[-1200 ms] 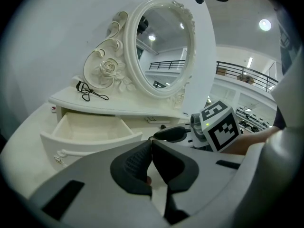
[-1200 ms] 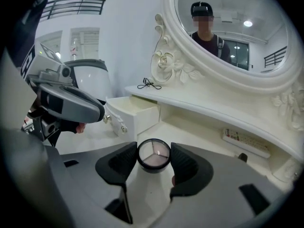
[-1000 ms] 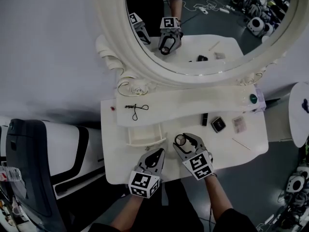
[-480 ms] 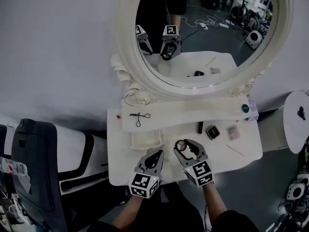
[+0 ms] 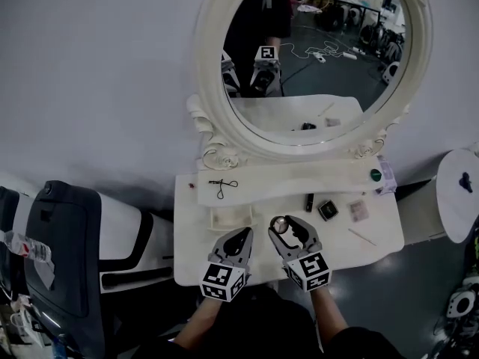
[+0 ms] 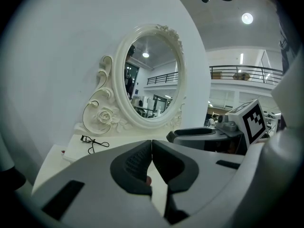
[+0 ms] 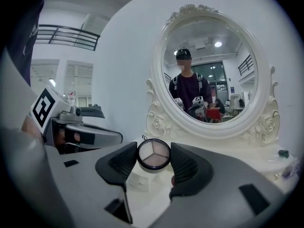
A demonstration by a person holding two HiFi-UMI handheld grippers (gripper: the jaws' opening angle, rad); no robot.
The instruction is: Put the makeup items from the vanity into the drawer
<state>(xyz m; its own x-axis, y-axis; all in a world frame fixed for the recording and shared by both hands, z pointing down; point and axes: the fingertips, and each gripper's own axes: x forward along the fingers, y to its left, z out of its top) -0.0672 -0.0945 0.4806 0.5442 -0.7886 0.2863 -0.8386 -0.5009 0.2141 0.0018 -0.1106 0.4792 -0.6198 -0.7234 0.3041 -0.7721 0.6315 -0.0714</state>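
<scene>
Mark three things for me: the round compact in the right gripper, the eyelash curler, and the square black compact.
round compact [image 7: 153,154]: right gripper view, centre of its round face.
eyelash curler [image 5: 221,185]: head view, middle of the curler.
square black compact [image 5: 327,210]: head view, centre of its top.

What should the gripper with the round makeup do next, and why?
Probably carry it left and down into the open drawer: the right gripper has its jaws clamped on the round compact above the vanity, and the drawer sits just beside it.

A dark padded seat [image 5: 63,253] stands at left (a clear bottle [image 5: 26,247] just beside it), a round white table [image 5: 453,200] at right.
</scene>
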